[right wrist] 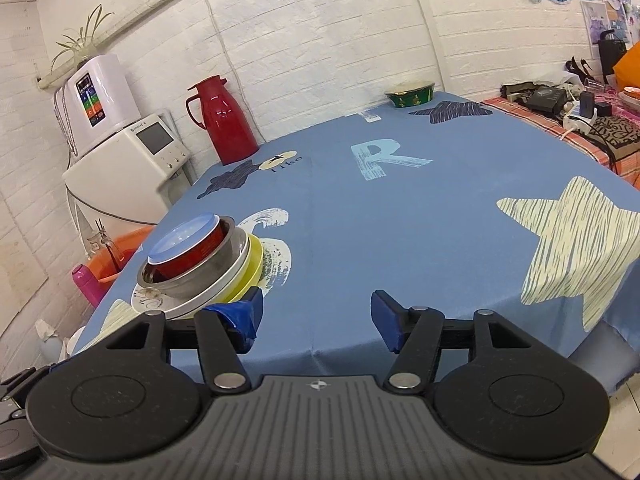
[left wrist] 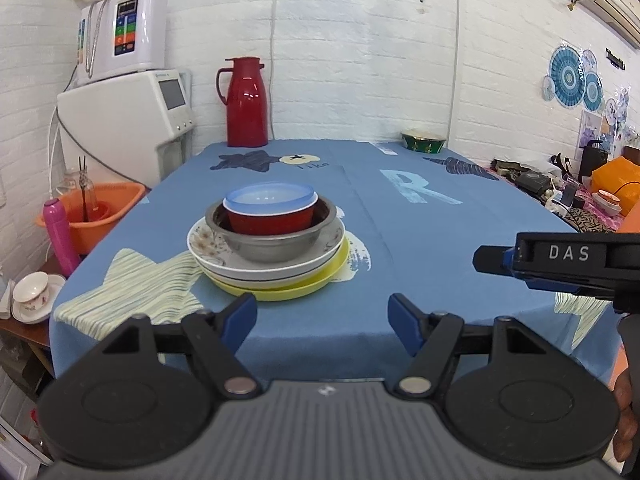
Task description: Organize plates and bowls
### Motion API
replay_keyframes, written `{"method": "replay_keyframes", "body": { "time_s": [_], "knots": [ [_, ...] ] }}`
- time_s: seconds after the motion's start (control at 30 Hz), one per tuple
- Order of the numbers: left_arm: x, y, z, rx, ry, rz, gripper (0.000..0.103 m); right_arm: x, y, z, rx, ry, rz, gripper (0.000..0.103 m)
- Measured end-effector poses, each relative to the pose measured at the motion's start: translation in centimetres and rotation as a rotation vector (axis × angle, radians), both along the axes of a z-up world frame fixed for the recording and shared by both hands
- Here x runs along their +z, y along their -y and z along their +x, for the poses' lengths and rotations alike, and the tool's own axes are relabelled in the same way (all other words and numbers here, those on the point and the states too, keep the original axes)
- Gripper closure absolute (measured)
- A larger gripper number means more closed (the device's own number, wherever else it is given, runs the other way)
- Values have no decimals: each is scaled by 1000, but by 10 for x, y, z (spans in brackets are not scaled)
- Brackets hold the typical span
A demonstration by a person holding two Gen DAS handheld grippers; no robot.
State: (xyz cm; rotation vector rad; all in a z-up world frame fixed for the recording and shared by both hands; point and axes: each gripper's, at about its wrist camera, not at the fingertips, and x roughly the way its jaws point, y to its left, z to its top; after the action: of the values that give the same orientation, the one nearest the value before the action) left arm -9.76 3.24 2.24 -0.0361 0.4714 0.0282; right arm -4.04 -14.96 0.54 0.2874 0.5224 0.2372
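One stack stands on the blue tablecloth (left wrist: pixel 440 240): a yellow plate (left wrist: pixel 316 280) at the bottom, a floral white plate (left wrist: pixel 208 246) on it, then a steel bowl (left wrist: pixel 272 244), a red bowl (left wrist: pixel 272 222) and a pale blue bowl (left wrist: pixel 270 198) on top. My left gripper (left wrist: pixel 322 326) hangs open just short of the stack, empty. In the right wrist view the same stack (right wrist: pixel 200 264) sits at the left, and my right gripper (right wrist: pixel 316 318) is open and empty beside it. The right gripper's body (left wrist: pixel 560 264) shows at the right edge of the left wrist view.
A red thermos jug (left wrist: pixel 245 102) and a green bowl (left wrist: pixel 423 141) stand at the table's far edge. White appliances (left wrist: pixel 128 120) and an orange basin (left wrist: pixel 96 212) lie left of the table. A cluttered side table (right wrist: pixel 568 108) is at the right.
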Motion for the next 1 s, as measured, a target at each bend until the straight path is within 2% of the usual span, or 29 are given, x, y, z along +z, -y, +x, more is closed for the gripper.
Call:
{"method": "replay_keyframes", "body": {
  "time_s": [0.73,1.0],
  "knots": [
    [0,4,-1,22,-1,36,30,-5,-6,3,19,-15,-6,55],
    [2,2,-4,12,42,22,30,-4,-6,2,17,-13,-4,55]
  ]
}}
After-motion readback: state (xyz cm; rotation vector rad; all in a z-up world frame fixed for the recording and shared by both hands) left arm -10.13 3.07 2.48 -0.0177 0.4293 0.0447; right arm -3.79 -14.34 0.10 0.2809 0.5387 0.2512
